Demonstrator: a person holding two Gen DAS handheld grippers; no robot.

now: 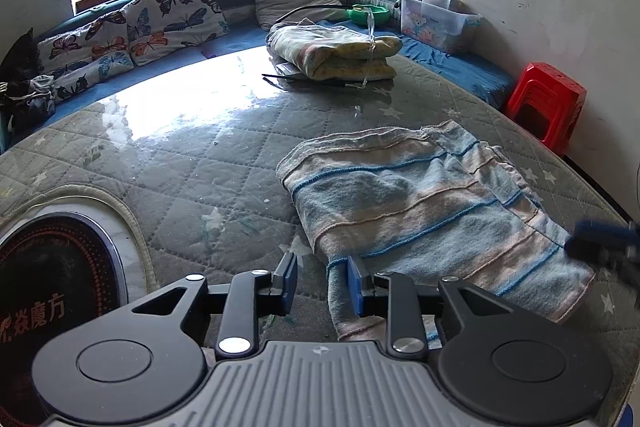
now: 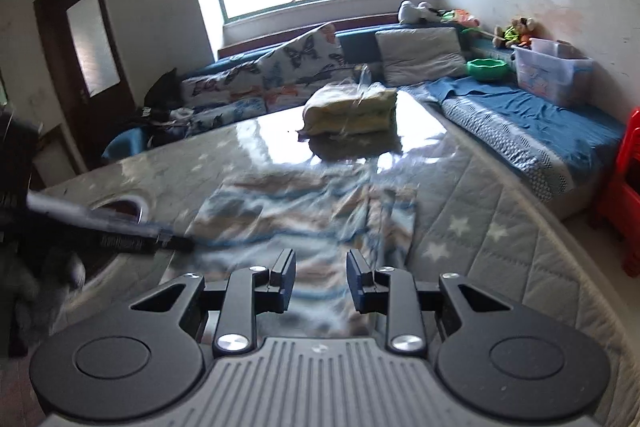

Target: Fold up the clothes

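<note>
Left gripper (image 1: 322, 285) fingers parted, right gripper (image 2: 321, 281) fingers parted, both angled down

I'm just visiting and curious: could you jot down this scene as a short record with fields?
Surface: quilted table cover with stars
Garment: striped blue-and-pink cloth, lying partly folded
Left gripper: jaws apart, at the cloth's near corner, nothing pinched
Right gripper: jaws apart, over the cloth
Farther back: folded yellow blanket
</note>
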